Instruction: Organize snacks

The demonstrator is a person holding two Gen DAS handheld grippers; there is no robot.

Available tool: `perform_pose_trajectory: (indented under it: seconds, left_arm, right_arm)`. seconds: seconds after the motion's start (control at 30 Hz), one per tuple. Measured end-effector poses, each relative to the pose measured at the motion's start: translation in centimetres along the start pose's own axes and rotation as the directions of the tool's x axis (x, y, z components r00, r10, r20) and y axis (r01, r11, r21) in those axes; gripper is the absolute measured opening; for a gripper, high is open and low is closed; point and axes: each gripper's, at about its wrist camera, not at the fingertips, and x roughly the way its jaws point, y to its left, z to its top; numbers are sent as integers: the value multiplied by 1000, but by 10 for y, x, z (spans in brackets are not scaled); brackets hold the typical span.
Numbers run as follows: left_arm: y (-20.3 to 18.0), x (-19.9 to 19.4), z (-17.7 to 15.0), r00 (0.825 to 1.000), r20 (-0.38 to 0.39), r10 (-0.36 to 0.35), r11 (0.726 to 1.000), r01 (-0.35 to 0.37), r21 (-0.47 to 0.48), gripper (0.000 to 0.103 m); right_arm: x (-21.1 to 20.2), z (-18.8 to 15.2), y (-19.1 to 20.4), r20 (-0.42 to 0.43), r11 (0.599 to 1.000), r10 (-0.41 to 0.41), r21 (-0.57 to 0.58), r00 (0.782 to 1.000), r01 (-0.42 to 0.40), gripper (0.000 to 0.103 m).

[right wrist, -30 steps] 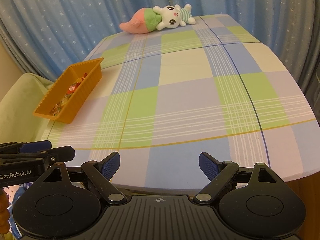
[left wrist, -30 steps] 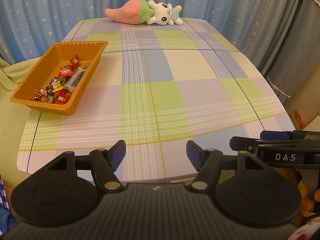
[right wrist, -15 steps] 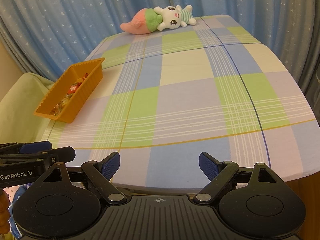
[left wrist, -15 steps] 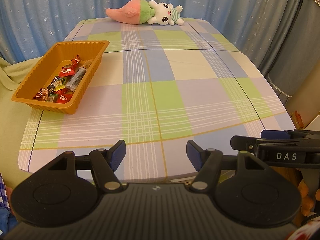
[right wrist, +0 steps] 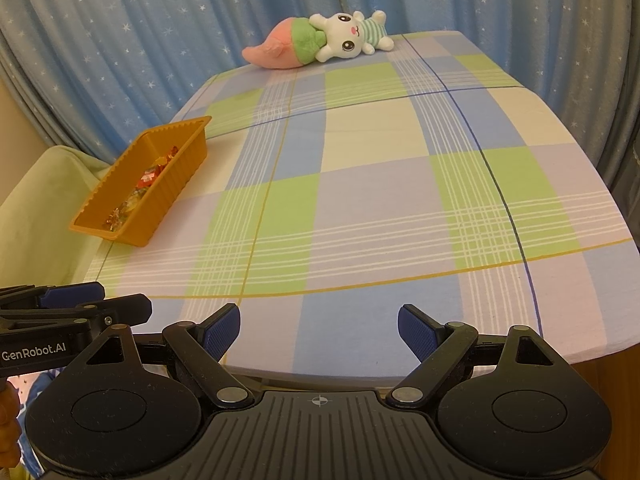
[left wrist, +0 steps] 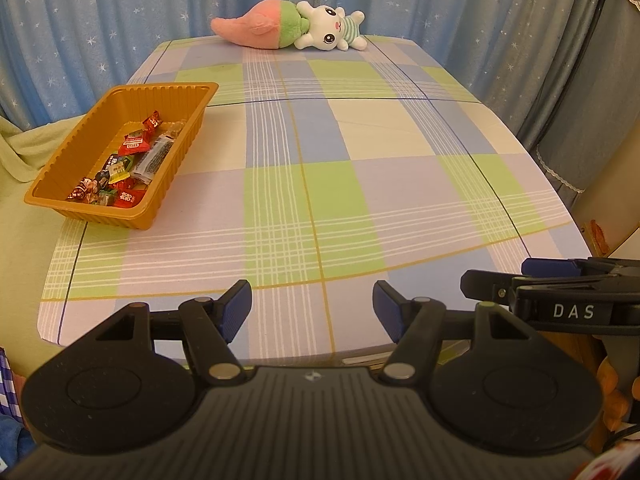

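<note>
A table (left wrist: 400,184) covered by a soft checked cloth of green, lilac, blue and cream squares is seen, with its near edge just ahead of both claws and its rounded corners falling away at either side. An orange plastic tray (left wrist: 72,160), rectangular with ribbed walls, is set at the table's left edge, partly over a pale green fabric surface (left wrist: 24,240) beside it. Wrapped snacks (left wrist: 124,168) in shiny red, yellow and clear wrappers are heaped in the tray's near half; the far half is bare. A broad stretch of cloth is left open from the tray to the right edge. A plush rabbit with a pink and green carrot (left wrist: 288,28) is laid on its side at the far edge, against blue star-printed curtains (left wrist: 100,20). The left claw (left wrist: 312,312) is held spread apart over the near edge, nothing between its blue ribbed pads. The right claw (right wrist: 319,334) is spread wider, likewise gripping nothing. Each claw's black tip is caught at the side of the other's view.
</note>
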Motion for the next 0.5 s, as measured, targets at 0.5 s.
perform_pose_trajectory:
  seconds: [0.5]
  left_arm:
    - [1,-3,0,1000,2,5,1000,-5,2,65]
  right_arm:
    - [-2,1,4,2,1000,4,-4,1000,-4,86]
